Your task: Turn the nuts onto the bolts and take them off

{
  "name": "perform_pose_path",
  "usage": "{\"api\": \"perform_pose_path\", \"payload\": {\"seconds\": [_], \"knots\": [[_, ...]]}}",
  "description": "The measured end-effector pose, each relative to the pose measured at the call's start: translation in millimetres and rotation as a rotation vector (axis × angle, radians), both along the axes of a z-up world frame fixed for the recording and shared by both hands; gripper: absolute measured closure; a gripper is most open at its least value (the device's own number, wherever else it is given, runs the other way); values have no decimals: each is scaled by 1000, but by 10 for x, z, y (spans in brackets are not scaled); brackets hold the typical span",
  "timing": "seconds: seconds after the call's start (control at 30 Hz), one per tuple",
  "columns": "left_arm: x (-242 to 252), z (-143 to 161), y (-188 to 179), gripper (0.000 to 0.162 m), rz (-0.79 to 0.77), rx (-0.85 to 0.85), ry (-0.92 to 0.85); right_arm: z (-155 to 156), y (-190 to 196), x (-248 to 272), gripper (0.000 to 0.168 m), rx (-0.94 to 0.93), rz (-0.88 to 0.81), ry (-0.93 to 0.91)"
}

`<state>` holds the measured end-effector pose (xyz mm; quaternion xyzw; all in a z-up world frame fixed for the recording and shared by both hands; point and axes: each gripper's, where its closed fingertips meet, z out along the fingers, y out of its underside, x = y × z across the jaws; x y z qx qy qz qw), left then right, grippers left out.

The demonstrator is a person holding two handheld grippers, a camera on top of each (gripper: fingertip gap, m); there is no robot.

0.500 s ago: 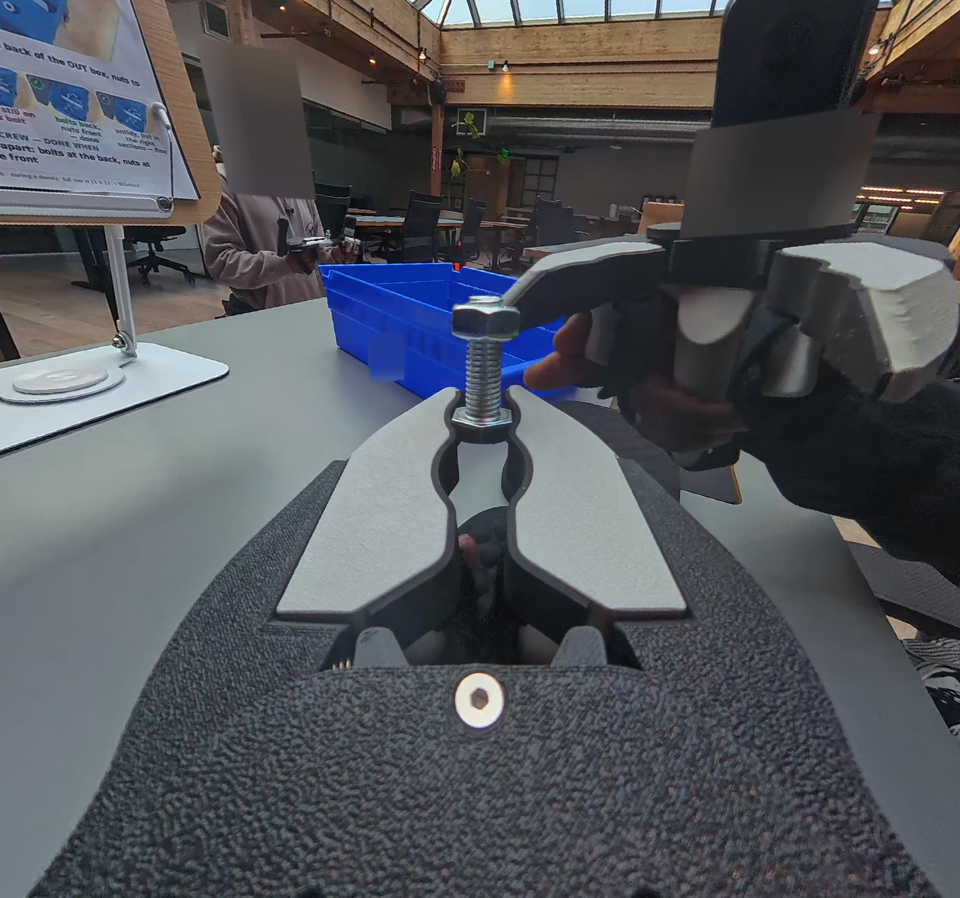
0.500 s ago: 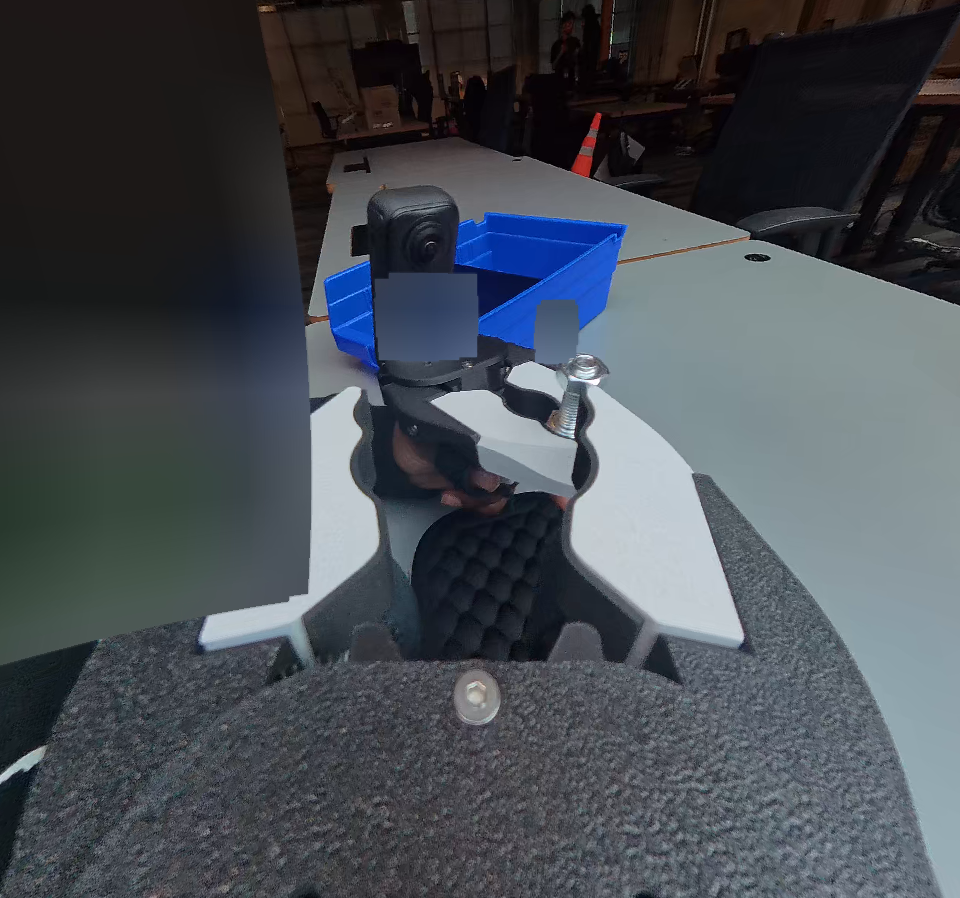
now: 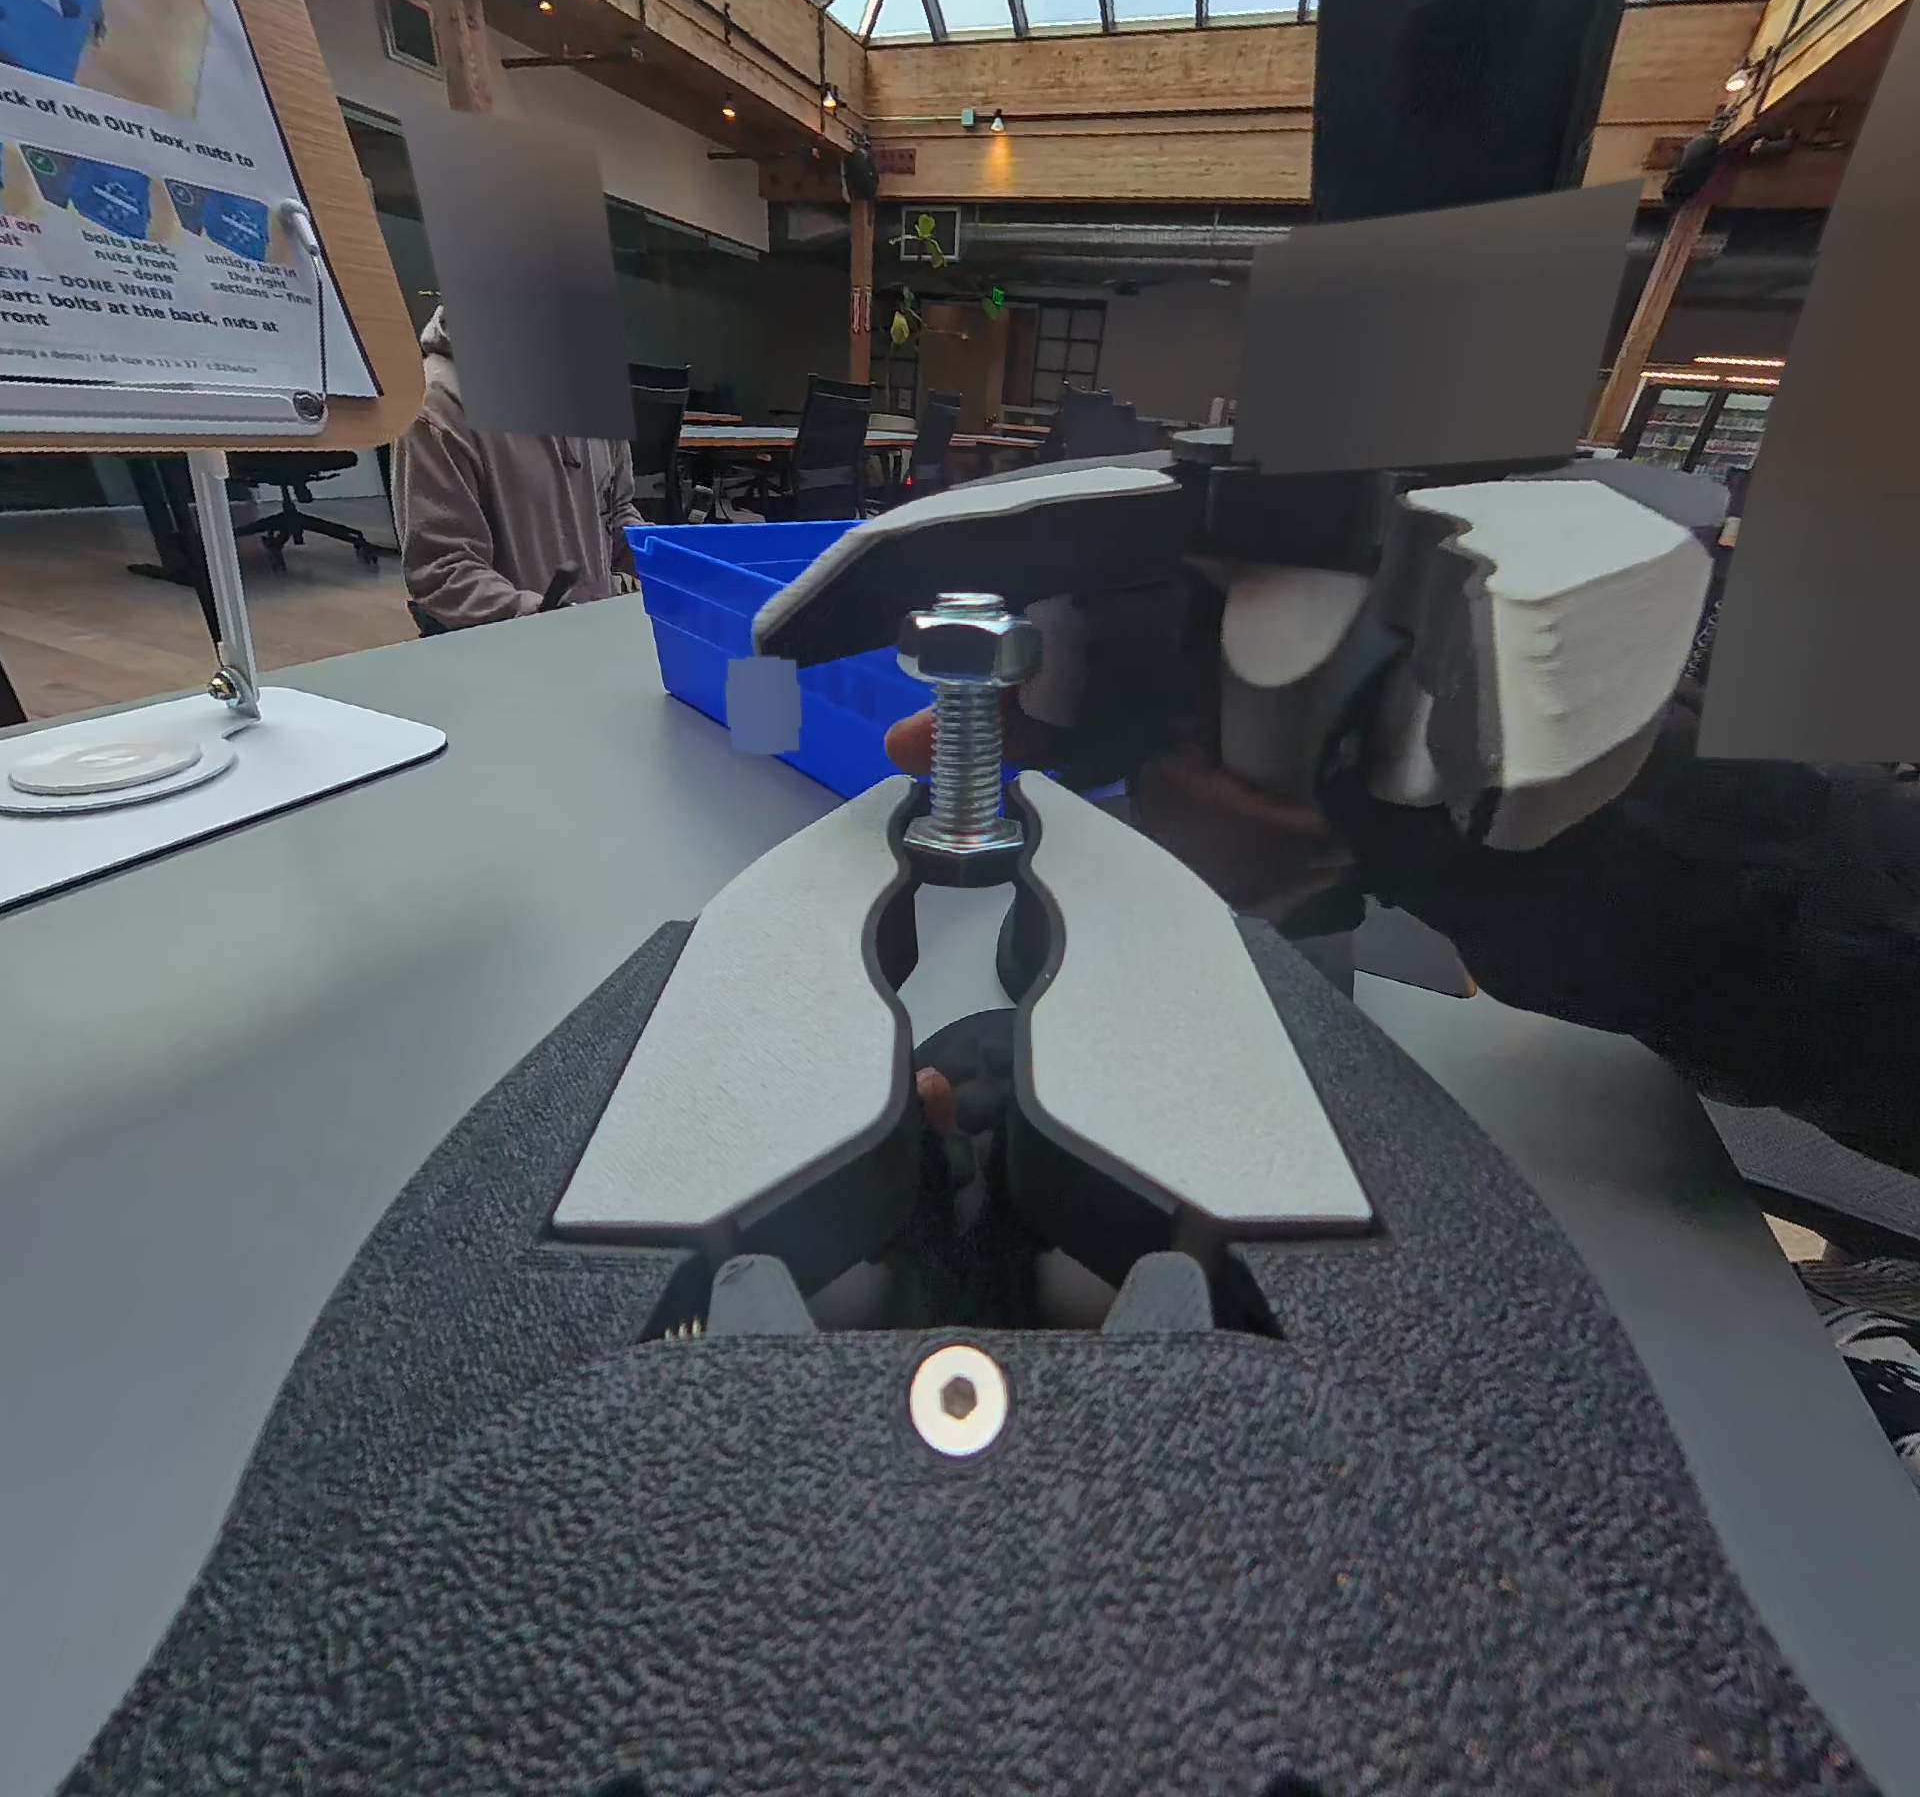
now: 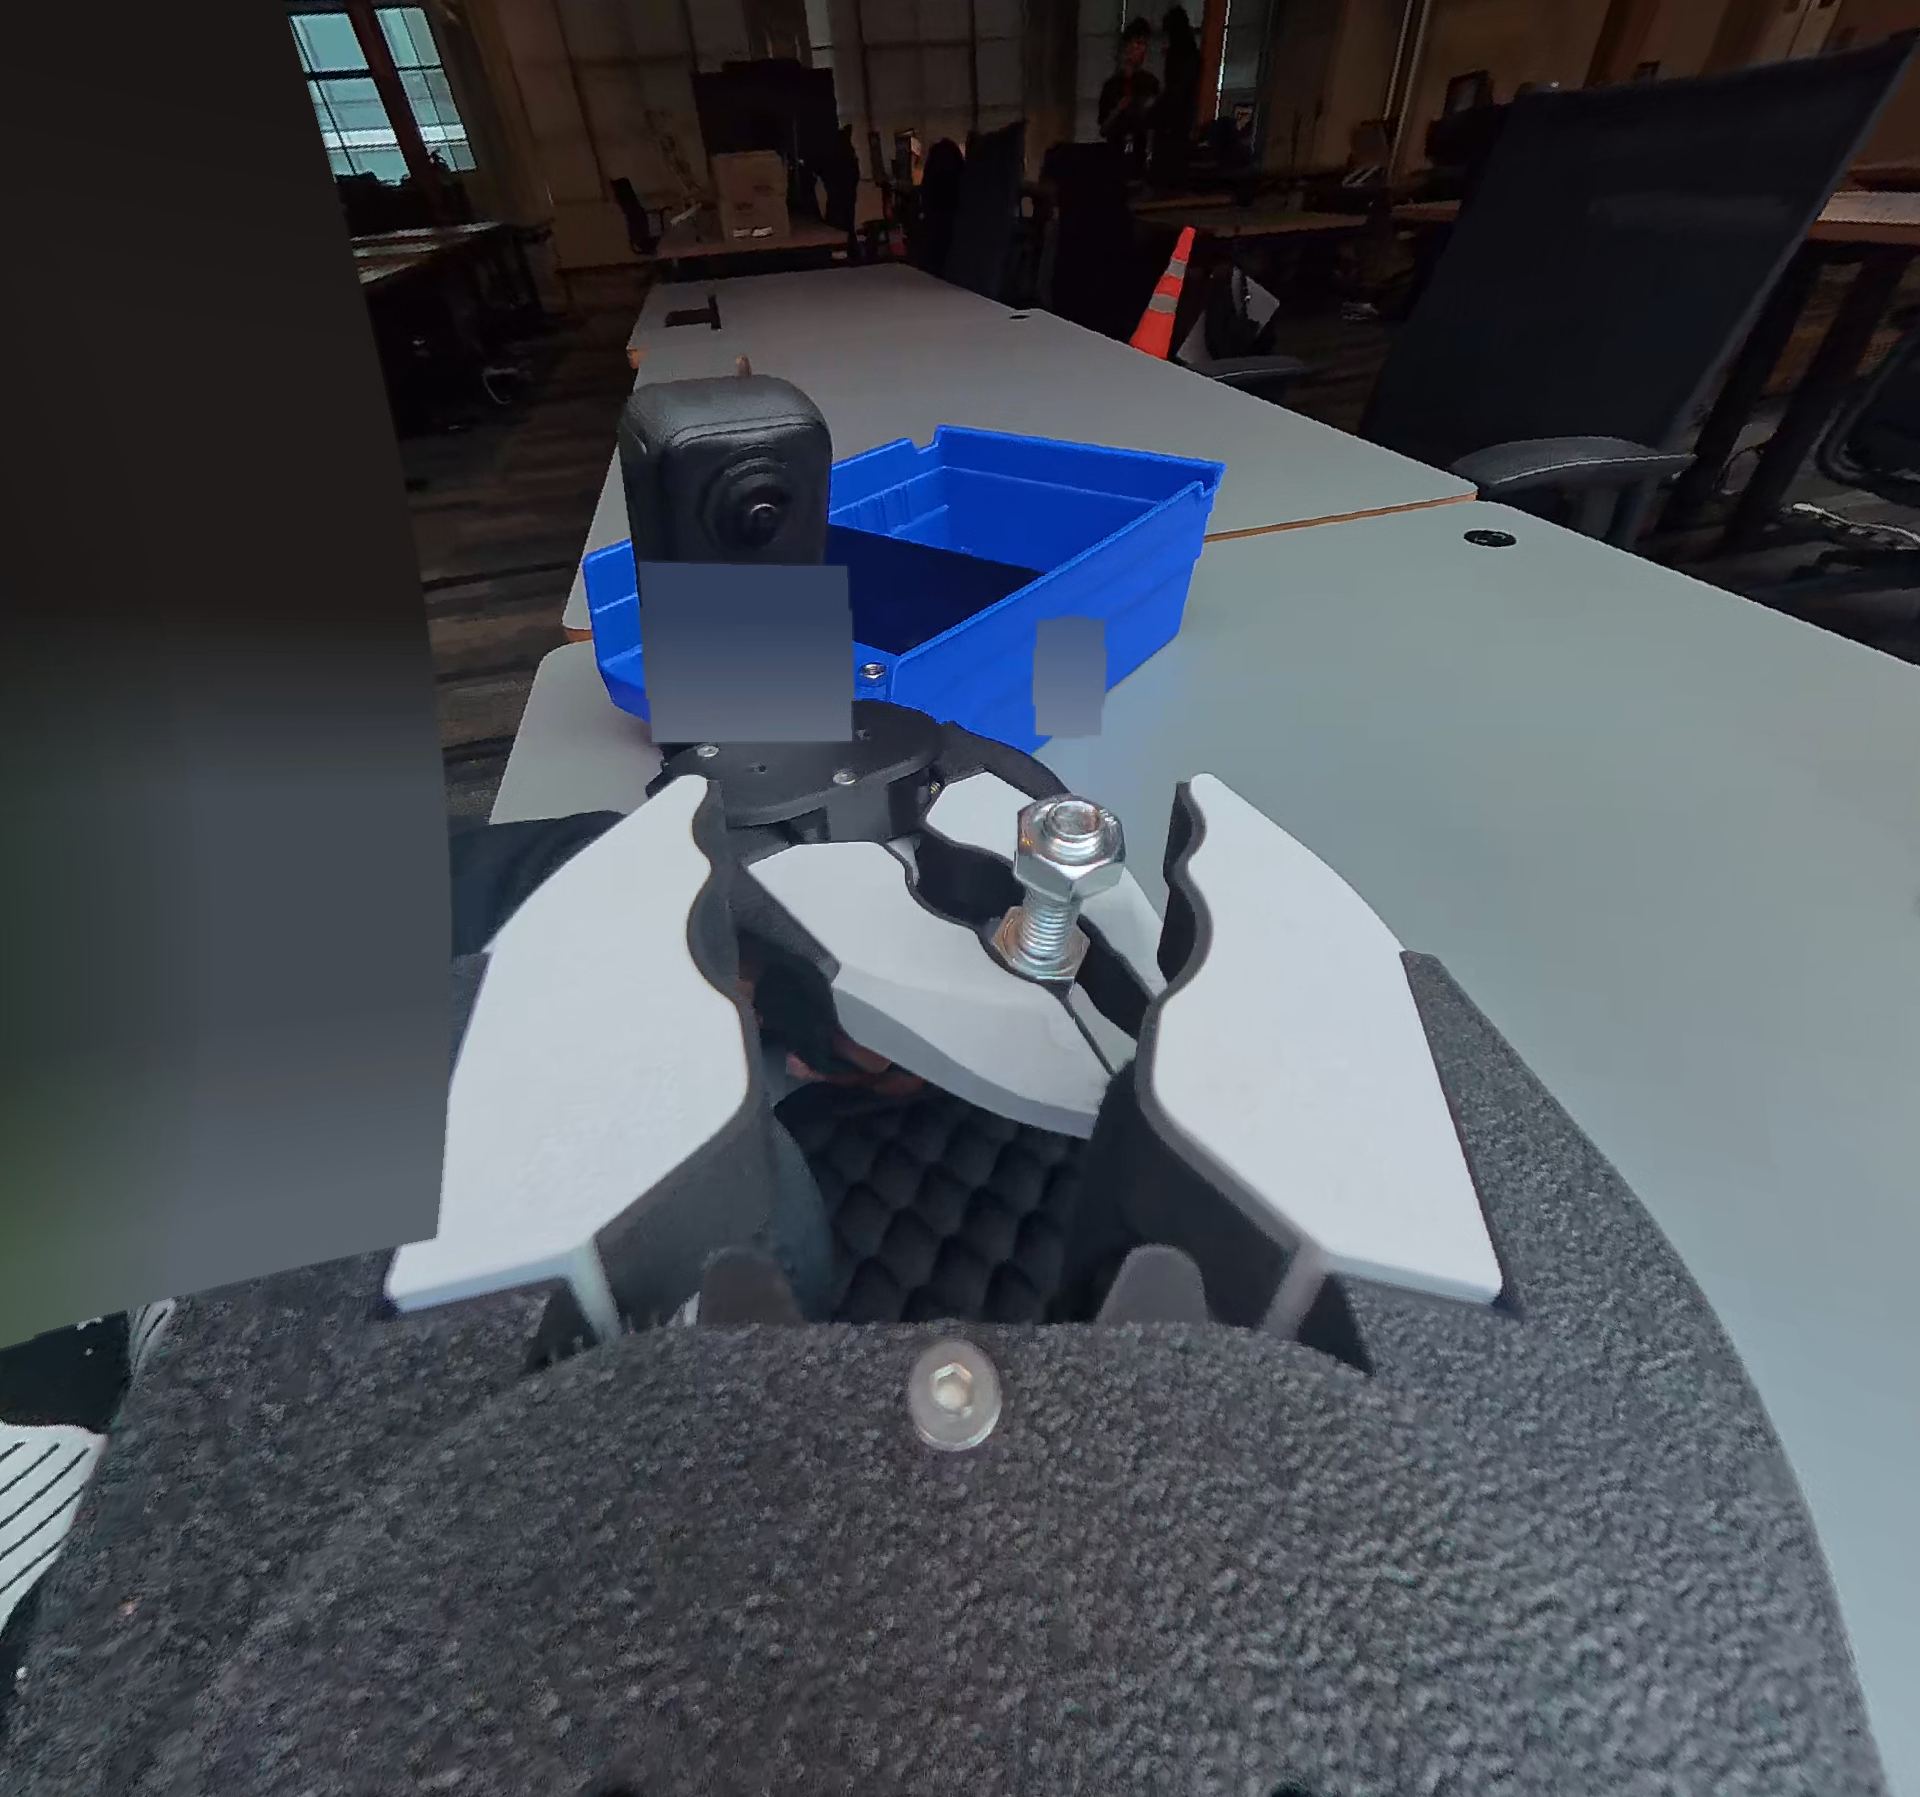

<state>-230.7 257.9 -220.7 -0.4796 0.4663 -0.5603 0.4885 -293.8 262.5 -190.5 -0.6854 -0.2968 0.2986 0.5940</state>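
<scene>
Left wrist view shows, nearest the camera, the left gripper with its two grey fingers drawn together on the head of the bolt, which stands upright from the notch at their tips. The nut sits at the very top of the threaded shank, with bare thread between it and the clamped head. Just behind the nut comes the right gripper, held by a gloved hand. From its own view, the right gripper has its jaws spread wide apart, one finger on each side of the bolt and nut, neither visibly touching the nut. Beyond lies a blue bin on the grey table, and at far left a stand holding an instruction sheet.

The likely trouble is at the nut. It appears to be held by only the last threads, so if the right jaws close off-centre or tilted, they may knock it loose and drop it on the table, or cock it and cross the thread. A hard push could also twist the bolt head in the left grip, since only the tips hold it.
</scene>
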Motion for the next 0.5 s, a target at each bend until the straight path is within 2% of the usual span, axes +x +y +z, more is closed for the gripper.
{"api": "perform_pose_path", "payload": {"seconds": [0.5], "knots": [[-4, 5, 9, 148, 7, 0, -3, -3, -167, 34, 89, -11, -13, -3]]}}
